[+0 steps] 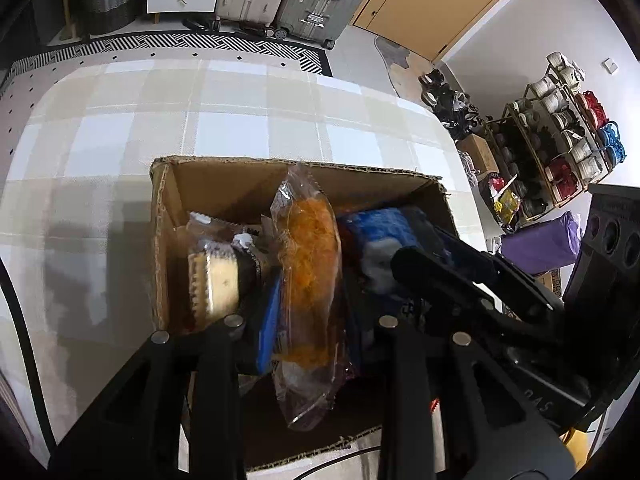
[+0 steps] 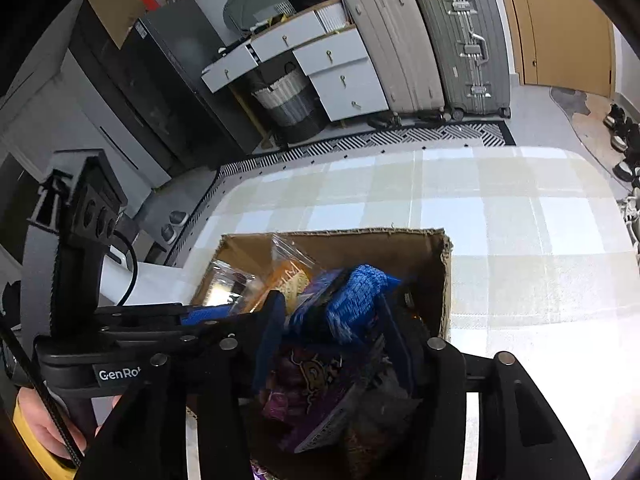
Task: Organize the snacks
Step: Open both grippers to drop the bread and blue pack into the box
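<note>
A cardboard box (image 1: 168, 216) stands on the checked tablecloth, also in the right wrist view (image 2: 444, 276). My left gripper (image 1: 308, 320) is shut on a clear packet with an orange pastry (image 1: 308, 256), held upright inside the box. A clear packet with a cream cake slice (image 1: 218, 276) lies at the box's left side. My right gripper (image 2: 332, 340) is shut on a purple and blue snack bag (image 2: 316, 376) over the box's right part; that bag shows blue in the left wrist view (image 1: 380, 236). The right gripper's fingers (image 1: 440, 268) reach in beside it.
The checked tablecloth (image 1: 240, 112) spreads beyond and left of the box. Two suitcases (image 2: 432, 44) and white drawers (image 2: 336, 76) stand across the floor. A shoe rack (image 1: 560, 140) and purple bag (image 1: 540, 244) sit to the right.
</note>
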`<state>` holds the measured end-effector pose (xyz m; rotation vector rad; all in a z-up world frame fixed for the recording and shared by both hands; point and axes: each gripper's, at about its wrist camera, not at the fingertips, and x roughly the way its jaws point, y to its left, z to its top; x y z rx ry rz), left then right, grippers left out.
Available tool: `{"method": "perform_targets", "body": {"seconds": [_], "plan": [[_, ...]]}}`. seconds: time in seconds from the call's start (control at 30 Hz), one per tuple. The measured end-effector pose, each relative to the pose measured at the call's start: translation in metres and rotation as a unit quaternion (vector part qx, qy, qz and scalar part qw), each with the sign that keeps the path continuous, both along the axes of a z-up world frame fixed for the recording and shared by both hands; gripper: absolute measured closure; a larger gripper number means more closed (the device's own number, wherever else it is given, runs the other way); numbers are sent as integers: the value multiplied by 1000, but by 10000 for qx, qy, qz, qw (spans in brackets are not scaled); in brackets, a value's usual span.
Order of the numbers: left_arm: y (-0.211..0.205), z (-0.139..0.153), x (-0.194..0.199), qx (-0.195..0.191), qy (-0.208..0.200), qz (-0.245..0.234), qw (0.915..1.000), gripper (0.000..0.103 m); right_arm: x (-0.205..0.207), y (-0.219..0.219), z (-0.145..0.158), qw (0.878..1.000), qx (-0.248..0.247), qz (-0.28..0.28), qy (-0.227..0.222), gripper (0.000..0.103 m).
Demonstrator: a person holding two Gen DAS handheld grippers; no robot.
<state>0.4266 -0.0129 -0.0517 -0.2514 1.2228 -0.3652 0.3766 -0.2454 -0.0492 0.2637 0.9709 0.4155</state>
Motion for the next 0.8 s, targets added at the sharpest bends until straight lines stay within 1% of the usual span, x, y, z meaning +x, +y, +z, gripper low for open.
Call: {"method": "perform_targets", "body": {"seconds": [0.07,0.2,0.3,0.47,0.5,0.53,0.57,0.6,0.63,0.67,0.7,0.73,0.77,0.8], "plan": [[4,4,-2,-140,-20,6,9999,78,-3,1,5,10000,-17,-6,-80,51],[11,14,-7,-267,-59,88,9996,78,-11,3,15,9997,-108,4,-241,51],[15,23,-12,-314,-88,147,9994,70,-16,1,20,9996,-89,-16,-280,51],[23,45,-27,-246,-273,266,9990,69,-29,-10,31,9993,64,-144,-352,51],[24,50,-32,-234,-311,296,9988,64,-33,-12,35,9991,101,-164,-389,51],[25,55,-36,-111,-355,310,9988,59,-38,-16,39,9988,136,-182,-432,51],[24,64,-45,177,-521,340,9979,58,-45,-19,44,9985,178,-206,-484,51],[24,72,-53,264,-692,347,9967,54,-50,-22,47,9982,203,-228,-508,50],[24,80,-63,291,-863,348,9952,48,-58,-26,51,9978,265,-289,-543,50],[24,88,-74,312,-1024,365,9936,44,-63,-28,53,9975,302,-329,-555,50],[23,97,-86,345,-1183,422,9915,36,-71,-31,56,9972,348,-370,-554,50],[23,104,-96,359,-1286,455,9900,34,-77,-33,59,9969,382,-395,-556,50],[21,114,-110,322,-1439,451,9880,34,-84,-35,62,9966,417,-419,-579,50],[18,123,-123,365,-1586,440,9857,34,-94,-37,66,9962,436,-436,-609,50]]}}
